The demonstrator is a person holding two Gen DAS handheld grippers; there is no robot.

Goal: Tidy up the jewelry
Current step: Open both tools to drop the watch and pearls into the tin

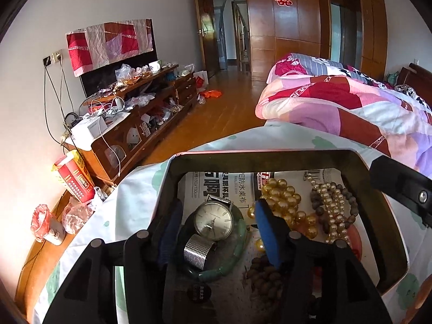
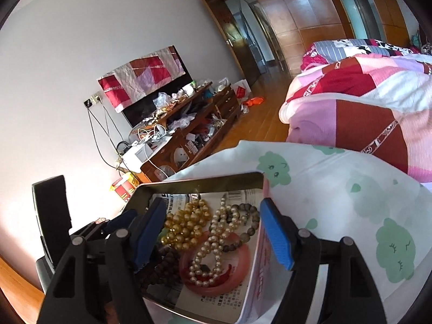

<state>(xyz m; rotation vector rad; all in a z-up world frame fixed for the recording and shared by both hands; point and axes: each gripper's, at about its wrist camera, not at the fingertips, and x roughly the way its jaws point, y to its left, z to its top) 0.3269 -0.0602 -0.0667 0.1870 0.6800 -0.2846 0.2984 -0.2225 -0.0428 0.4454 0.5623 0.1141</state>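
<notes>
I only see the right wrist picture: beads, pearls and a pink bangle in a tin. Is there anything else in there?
Observer: Yes, a silver watch lies at the left of the tin.
Operator: Lying on anything?
Observer: Its face rests over a green bangle.
Operator: Is the other tool gripping it?
Observer: No. The left tool stands open, a finger on each side of the watch, not pressing it.

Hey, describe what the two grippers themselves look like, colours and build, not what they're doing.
Both are black plastic tools. The left gripper and the right gripper each have two angular black fingers lined with blue ribbed pads, and round grey pivot pins at the linkage joints. No cables, markings or sleeves show.
</notes>
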